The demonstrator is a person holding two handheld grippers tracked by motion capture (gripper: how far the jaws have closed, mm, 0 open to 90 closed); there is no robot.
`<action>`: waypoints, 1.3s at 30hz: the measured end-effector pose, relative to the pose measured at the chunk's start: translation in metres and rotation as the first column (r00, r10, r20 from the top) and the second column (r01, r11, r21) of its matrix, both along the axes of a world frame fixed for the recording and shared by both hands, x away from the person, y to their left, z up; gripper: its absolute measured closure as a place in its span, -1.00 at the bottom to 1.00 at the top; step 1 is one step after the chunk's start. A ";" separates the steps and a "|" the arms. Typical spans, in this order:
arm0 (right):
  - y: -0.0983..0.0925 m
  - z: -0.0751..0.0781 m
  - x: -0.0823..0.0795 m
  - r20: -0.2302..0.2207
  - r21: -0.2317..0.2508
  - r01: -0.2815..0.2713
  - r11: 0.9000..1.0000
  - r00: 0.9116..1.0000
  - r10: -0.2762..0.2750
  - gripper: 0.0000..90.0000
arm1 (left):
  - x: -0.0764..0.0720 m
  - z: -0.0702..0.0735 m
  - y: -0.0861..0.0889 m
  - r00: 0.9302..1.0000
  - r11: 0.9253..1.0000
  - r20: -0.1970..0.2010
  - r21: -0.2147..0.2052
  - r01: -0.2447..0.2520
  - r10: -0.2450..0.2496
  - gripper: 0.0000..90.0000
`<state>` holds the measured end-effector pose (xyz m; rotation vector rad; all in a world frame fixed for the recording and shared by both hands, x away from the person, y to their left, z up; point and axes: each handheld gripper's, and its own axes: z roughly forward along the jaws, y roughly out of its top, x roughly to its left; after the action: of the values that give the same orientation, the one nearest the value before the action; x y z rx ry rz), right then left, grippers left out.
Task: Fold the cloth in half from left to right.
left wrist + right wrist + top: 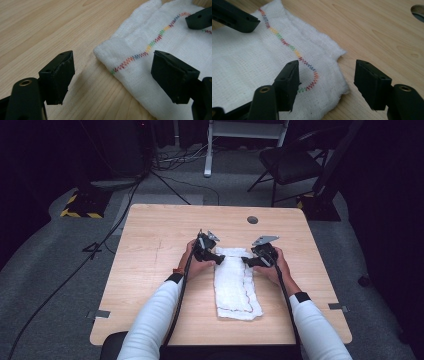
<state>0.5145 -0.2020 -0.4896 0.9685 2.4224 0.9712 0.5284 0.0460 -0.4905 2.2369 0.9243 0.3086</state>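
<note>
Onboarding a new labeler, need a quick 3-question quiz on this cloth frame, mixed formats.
1. True or false: the left gripper is shut on the white cloth.
2. The stitching along the cloth's edge is: A) plain black B) multicoloured zigzag C) absent.
3. Fill in: both grippers sit at the cloth's ____ end, seen from the person's side in the high view.

Key
1. False: its jaws stand open, straddling one corner without pressing it.
2. B.
3. Far; the right gripper straddles the other far corner, jaws open too.
</note>
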 end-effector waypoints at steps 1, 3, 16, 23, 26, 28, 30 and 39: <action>0.000 -0.001 0.001 0.000 0.001 0.002 1.000 1.000 -0.002 -0.19 | 0.001 0.000 -0.001 1.000 1.000 0.001 0.006 0.001 -0.001 -0.59; 0.000 -0.002 0.003 -0.006 0.004 0.008 1.000 1.000 -0.008 -0.22 | 0.002 -0.001 -0.002 1.000 1.000 0.002 0.016 0.007 -0.007 -0.59; 0.007 0.001 0.005 0.006 0.011 -0.090 0.996 0.996 0.090 0.83 | 0.002 -0.003 0.000 0.996 0.997 -0.030 -0.004 0.078 -0.079 -0.22; 0.017 0.008 0.011 0.070 -0.002 -0.089 0.996 0.994 0.089 0.90 | 0.004 -0.006 0.001 0.999 0.999 -0.021 -0.014 0.049 -0.049 -0.45; 0.025 0.007 0.013 0.078 -0.025 -0.098 0.995 0.992 0.100 0.89 | 0.004 -0.006 0.001 0.998 0.999 -0.019 -0.011 0.054 -0.054 -0.45; 0.028 0.003 0.014 0.080 -0.037 -0.090 0.995 0.992 0.093 0.69 | 0.004 -0.006 0.002 0.998 0.997 -0.019 -0.027 0.067 -0.068 -0.34; 0.028 0.000 0.017 0.083 -0.051 -0.054 0.997 0.995 0.058 0.46 | 0.003 -0.005 0.003 0.996 0.996 -0.025 -0.028 0.085 -0.086 -0.16; 0.015 -0.003 0.022 0.019 0.016 -0.027 1.000 0.999 0.027 -0.08 | 0.003 -0.003 0.009 0.991 0.991 -0.046 -0.050 0.127 -0.129 0.53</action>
<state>0.5363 -0.1867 -0.4930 0.9305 2.4210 1.0068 0.5318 0.0545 -0.4931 2.2574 0.8006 0.1722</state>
